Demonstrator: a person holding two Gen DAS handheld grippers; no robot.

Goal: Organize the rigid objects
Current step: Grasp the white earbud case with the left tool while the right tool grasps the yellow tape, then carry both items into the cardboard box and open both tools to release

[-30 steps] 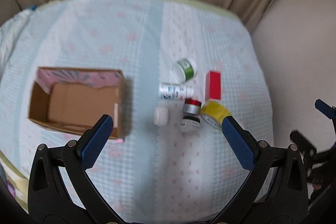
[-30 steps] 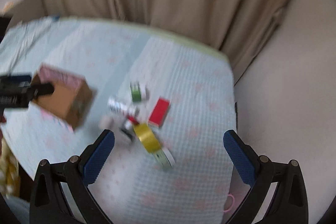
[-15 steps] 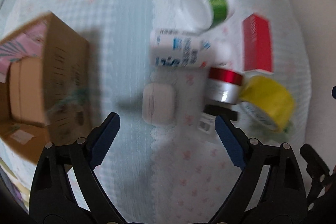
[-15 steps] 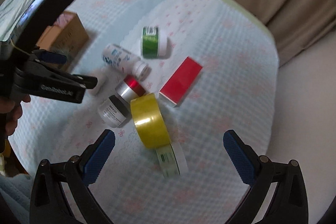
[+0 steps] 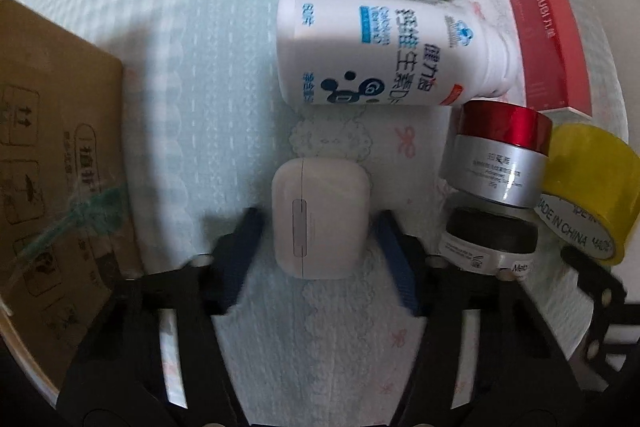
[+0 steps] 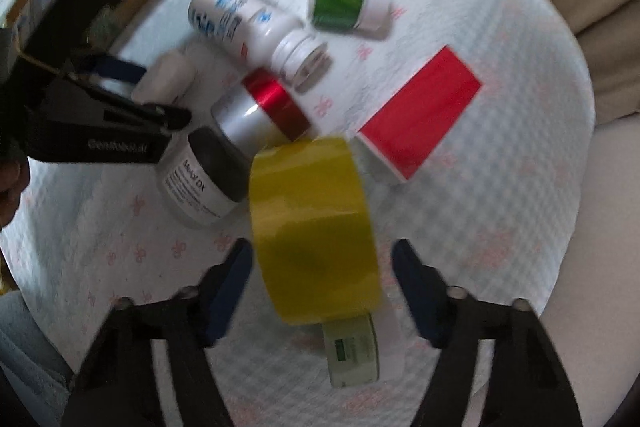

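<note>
In the left wrist view the earbud case [image 5: 320,217] lay between the left gripper's [image 5: 318,251] fingers, the cardboard box [image 5: 56,163] to its left, the supplement bottle [image 5: 392,53] behind it, two stacked cream jars [image 5: 494,195] and a tape roll [image 5: 586,187] to its right.

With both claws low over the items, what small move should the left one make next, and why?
Probably close on the white earbud case. The left claw is open with a blue finger on each side of the case, gaps still showing, so squeezing looks like the step before lifting it toward the cardboard box.
</note>
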